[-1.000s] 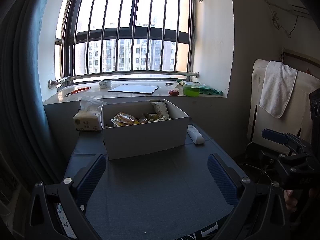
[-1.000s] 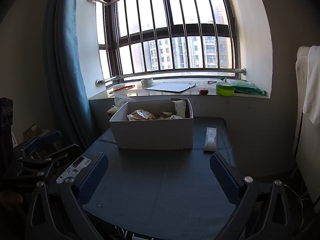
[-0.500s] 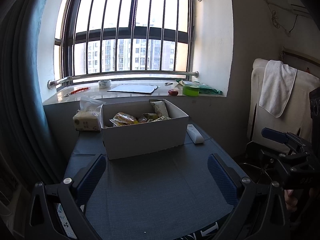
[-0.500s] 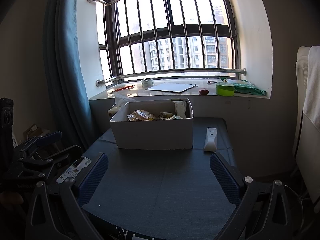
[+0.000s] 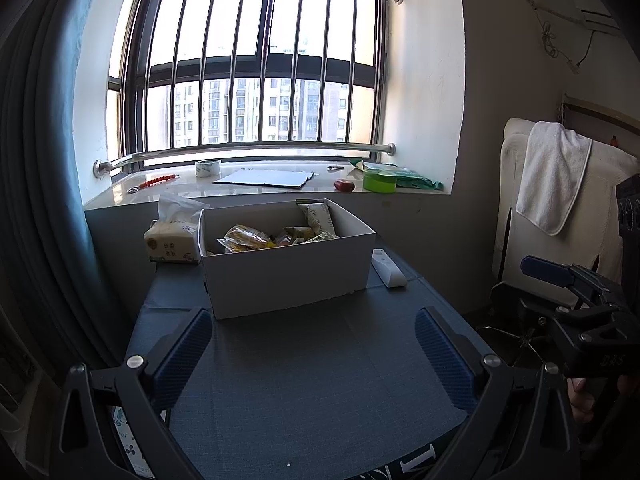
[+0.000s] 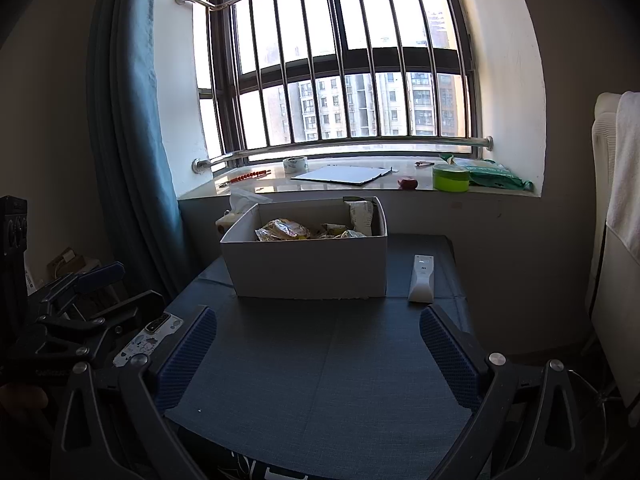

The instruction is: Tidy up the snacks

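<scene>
- Left wrist view: left gripper (image 5: 314,344) is hovering low over the near part of the blue tabletop (image 5: 320,380), fingers spread wide apart and gripping nothing.
- White cardboard box (image 5: 288,268) is sitting on the far half of the tabletop, open-topped, with snack packets (image 5: 256,238) lying inside; one pale packet (image 5: 318,218) is standing upright against the far wall of the box.
- Tissue pack (image 5: 170,242) is sitting just beside the box's left end; white remote (image 5: 387,268) is lying just beside its right end.
- Windowsill (image 5: 264,188) behind is carrying a tape roll (image 5: 208,168), a flat board (image 5: 264,178), a small red object (image 5: 345,185) and a green tub (image 5: 379,180).
- Right gripper (image 5: 580,304) is showing at the right edge, off the tabletop; its opening cannot be told from here.
- Right wrist view: right gripper (image 6: 318,344) is hovering over the tabletop's (image 6: 320,380) near edge, wide open and carrying nothing.
- The box (image 6: 308,268) is sitting ahead, the snacks (image 6: 284,230) inside it, the remote (image 6: 422,278) lying just to its right.
- Left gripper (image 6: 92,304) is showing at the left edge next to a phone (image 6: 148,338).
</scene>
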The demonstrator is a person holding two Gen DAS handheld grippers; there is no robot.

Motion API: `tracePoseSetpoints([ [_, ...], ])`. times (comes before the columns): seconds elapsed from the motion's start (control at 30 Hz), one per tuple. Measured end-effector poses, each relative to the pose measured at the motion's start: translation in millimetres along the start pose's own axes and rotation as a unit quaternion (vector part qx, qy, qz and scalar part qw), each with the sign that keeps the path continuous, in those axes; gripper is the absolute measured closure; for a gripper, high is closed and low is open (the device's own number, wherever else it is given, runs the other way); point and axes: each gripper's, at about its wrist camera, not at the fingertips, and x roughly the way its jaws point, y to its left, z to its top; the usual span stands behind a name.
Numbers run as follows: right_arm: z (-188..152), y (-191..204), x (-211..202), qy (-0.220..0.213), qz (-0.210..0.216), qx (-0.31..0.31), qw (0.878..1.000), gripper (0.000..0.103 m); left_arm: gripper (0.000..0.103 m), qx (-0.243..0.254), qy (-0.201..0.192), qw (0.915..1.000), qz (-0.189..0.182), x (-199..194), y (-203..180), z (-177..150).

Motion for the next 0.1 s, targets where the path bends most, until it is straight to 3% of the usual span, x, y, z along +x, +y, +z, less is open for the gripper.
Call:
tracePoseSetpoints([
  [0.1,0.0,-0.4,0.1,0.0,0.0,0.0,1.0,0.0,0.0,-0.002,0.001,1.0,-0.003,0.0,0.8,0.0],
])
